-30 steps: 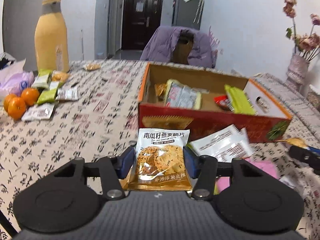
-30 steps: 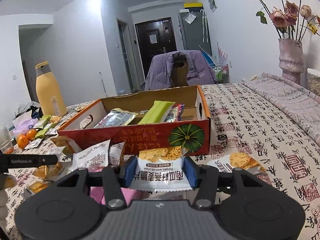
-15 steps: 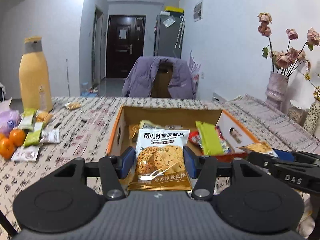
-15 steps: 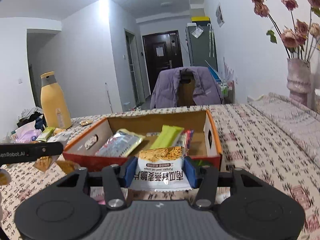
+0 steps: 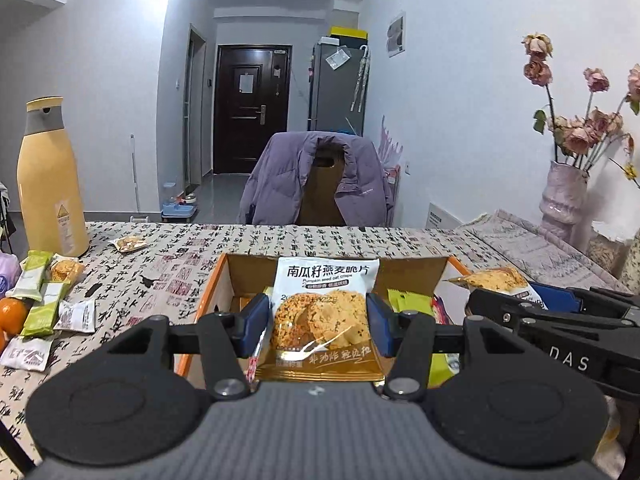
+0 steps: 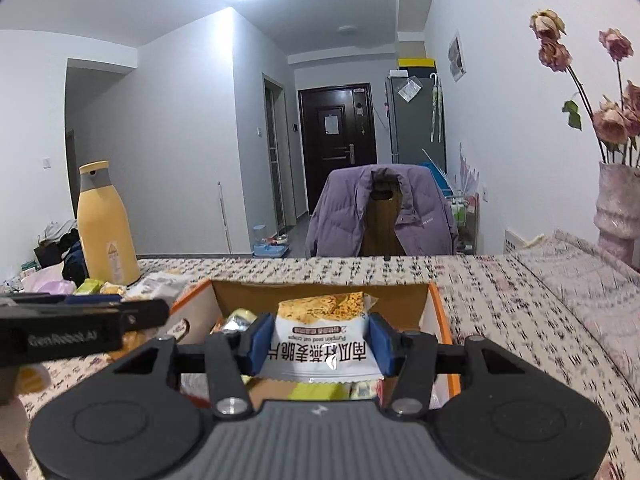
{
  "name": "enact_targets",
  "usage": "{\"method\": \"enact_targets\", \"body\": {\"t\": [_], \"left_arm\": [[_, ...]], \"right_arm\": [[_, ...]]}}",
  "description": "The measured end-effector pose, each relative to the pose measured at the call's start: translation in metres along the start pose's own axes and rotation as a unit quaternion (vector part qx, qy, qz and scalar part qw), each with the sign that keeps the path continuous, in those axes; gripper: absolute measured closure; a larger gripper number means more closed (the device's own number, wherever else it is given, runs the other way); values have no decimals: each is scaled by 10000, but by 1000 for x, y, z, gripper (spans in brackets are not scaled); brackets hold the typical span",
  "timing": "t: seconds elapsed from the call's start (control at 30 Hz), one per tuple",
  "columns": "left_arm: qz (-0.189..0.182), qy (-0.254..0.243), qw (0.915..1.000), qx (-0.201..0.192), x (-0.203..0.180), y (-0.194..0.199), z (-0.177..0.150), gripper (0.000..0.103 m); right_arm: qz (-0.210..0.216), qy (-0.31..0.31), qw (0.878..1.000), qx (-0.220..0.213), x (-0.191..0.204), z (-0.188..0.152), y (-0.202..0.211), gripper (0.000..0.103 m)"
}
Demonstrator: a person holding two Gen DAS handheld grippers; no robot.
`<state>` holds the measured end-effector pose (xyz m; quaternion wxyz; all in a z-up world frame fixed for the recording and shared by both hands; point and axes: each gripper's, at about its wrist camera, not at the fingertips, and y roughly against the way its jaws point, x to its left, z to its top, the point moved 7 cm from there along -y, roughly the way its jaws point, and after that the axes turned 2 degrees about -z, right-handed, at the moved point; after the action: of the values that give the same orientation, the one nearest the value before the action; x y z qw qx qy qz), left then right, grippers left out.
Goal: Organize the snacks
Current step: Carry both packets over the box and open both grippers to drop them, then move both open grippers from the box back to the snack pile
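1. Left tool [image 5: 318, 330] is clamped on an upright crisp packet [image 5: 322, 312]. The packet hangs over the near end of the cardboard box [image 5: 240, 280].
2. Right tool [image 6: 318, 340] grips a second, inverted crisp packet [image 6: 324, 340] above the same box, at 12 o'clock.
3. Judgement: carry both further over the box's open floor, lower, then release clear of the green bar [image 5: 408, 304] on the left view's 3 o'clock side.
4. Loose packets [image 5: 44, 312] remain on the tabletop [image 5: 168, 264] at 9 o'clock.

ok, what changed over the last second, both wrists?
Both grippers rose from the table and moved forward over the open orange cardboard box. Left gripper still clamps its white-and-gold pumpkin seed crisp packet; right gripper still clamps its upside-down matching packet. Nothing released; box contents unchanged.
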<state>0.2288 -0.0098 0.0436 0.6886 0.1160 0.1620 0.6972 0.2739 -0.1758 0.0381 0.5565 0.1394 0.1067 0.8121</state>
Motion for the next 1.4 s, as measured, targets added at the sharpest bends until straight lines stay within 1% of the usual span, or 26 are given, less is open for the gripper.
{"method": "enact_targets", "body": {"t": [0.23, 0.33, 0.47, 0.63, 0.77, 0.8, 0.83, 0.87, 0.9, 0.93, 0.97, 1.0, 1.07, 1.2, 1.4], "left_arm": [[200, 166, 9997, 31, 15, -34, 6, 49], [280, 303, 9991, 62, 23, -44, 1, 49], [262, 332, 9988, 254, 28, -58, -11, 49], [246, 273, 9985, 404, 31, -65, -22, 49], [246, 295, 9984, 423, 32, -65, -24, 49], [263, 294, 9984, 411, 32, -64, -24, 45], [268, 299, 9985, 384, 33, -63, -24, 36], [273, 305, 9986, 348, 32, -62, -23, 31], [280, 316, 9987, 286, 33, -60, -23, 21], [291, 332, 9987, 239, 32, -58, -21, 11], [320, 371, 9986, 187, 33, -56, -21, 5], [363, 395, 9985, 144, 33, -55, -20, 0], [420, 423, 9982, 83, 36, -54, -19, 0], [418, 533, 9976, 164, 41, -58, -21, 0], [406, 543, 9976, 149, 40, -58, -21, 0]], "right_arm": [[80, -65, 9999, 92, 7, 1, -34, 52], [46, -91, 9999, 86, 8, -5, -42, 53], [70, -104, 9997, 197, 5, -13, -51, 52], [96, -42, 9988, 477, 7, -26, -60, 52], [82, -25, 9985, 543, 8, -31, -62, 51], [53, -54, 9985, 545, 7, -31, -62, 51], [29, -87, 9984, 559, 5, -31, -62, 45], [15, -127, 9983, 566, 3, -32, -62, 35], [5, -169, 9983, 561, 1, -33, -61, 28], [-8, -214, 9982, 563, -1, -33, -60, 12], [-19, -242, 9981, 571, -3, -34, -60, 4], [-38, -253, 9981, 566, -4, -34, -60, 3], [-98, -272, 9979, 574, -7, -34, -60, 0], [-203, -296, 9974, 623, -10, -36, -61, 0], [-219, -302, 9972, 646, -11, -36, -61, 0]]}}
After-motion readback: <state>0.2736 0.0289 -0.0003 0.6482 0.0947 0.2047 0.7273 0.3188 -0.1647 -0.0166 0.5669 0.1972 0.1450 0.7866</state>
